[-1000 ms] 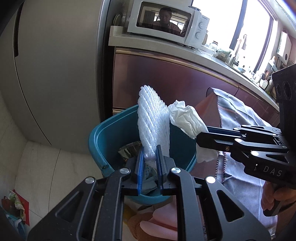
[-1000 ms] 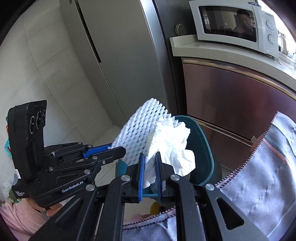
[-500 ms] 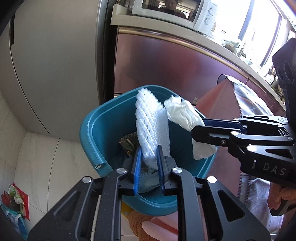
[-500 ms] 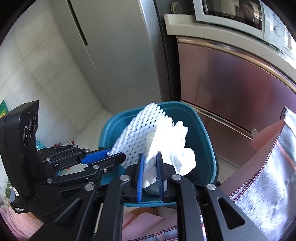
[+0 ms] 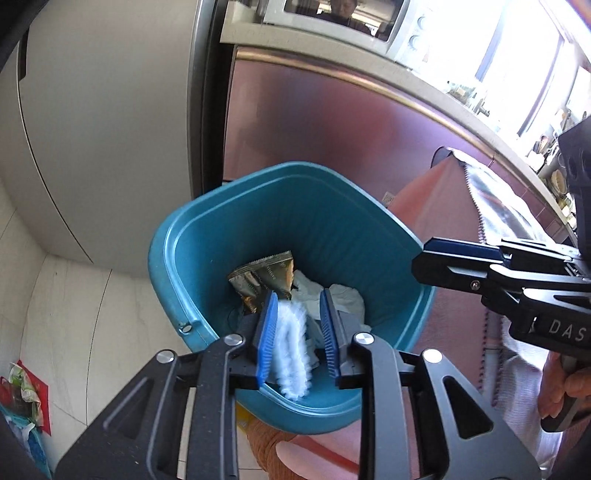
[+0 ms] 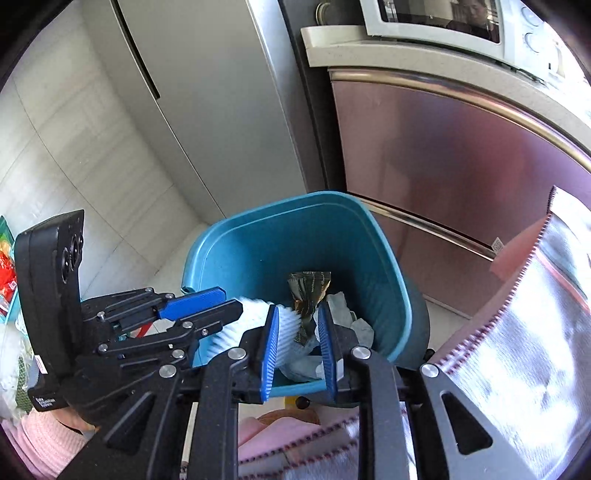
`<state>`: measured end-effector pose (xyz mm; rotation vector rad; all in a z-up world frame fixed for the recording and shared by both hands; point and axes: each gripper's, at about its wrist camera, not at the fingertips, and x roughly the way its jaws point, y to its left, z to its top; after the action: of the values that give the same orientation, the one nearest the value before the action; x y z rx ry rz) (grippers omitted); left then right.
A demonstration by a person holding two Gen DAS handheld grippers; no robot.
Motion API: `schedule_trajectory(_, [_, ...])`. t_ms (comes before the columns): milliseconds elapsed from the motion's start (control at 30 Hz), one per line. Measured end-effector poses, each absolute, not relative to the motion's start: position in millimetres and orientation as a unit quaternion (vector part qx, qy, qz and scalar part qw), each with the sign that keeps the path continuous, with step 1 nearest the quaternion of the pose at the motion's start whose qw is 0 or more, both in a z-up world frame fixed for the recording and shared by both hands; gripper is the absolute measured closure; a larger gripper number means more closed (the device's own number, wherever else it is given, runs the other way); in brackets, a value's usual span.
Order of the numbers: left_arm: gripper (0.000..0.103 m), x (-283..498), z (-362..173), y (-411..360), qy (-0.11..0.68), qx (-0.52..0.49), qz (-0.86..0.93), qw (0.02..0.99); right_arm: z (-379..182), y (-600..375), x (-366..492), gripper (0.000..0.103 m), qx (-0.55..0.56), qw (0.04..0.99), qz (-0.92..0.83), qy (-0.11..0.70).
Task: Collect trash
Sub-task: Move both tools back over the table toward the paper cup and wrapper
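A pale tiled floor (image 5: 74,314) carries the teal plastic bin (image 5: 332,229), which stands in front of a pinkish metallic cabinet (image 5: 332,140) and beside a grey refrigerator (image 5: 103,129). Colourful packaging litter (image 5: 22,387) lies on the tiles near the wall. Above the cabinet, a beige table (image 6: 436,70) bears a white microwave (image 6: 443,26).

A tall grey refrigerator (image 6: 207,122) stands ahead and left of the tongs, on pale floor tiles (image 5: 74,314). Ahead and right runs a glossy mauve cabinet (image 6: 461,166) under a pale countertop (image 6: 369,48) bearing a white microwave (image 6: 461,26). Bright windows (image 5: 517,48) glare far right.
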<state>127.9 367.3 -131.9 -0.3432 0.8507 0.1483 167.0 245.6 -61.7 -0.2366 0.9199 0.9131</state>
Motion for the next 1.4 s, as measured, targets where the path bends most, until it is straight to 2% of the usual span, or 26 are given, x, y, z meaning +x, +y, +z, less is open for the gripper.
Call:
schedule_trajectory(367, [0.074,99,-82,335,0.345,-0.149,0.018,0.927,-23,182,136,0.078,-0.065,0.821,0.434,0.364])
schedule_trajectory(433, [0.074,97,-75,321,0.337,-0.143,0.000,0.931,-16,164,129,0.075,-0.053,0.829,0.430,0.354])
schedule_trajectory(733, [0.071,95,-52,232,0.318,-0.090,-0.100,0.938,1,70,101,0.075,0.004,0.865,0.381,0.326])
schedule_trajectory(1233, [0.069,125,-51,71,0.340,0.003,-0.222,0.914,-16,-134,39,0.075,0.118,0.927,0.188,0.304])
schedule_trajectory(1400, [0.069,152,-54,24,0.348,0.030,-0.240,0.906,-28,-177,42,0.074,0.151,0.930,0.142,0.304])
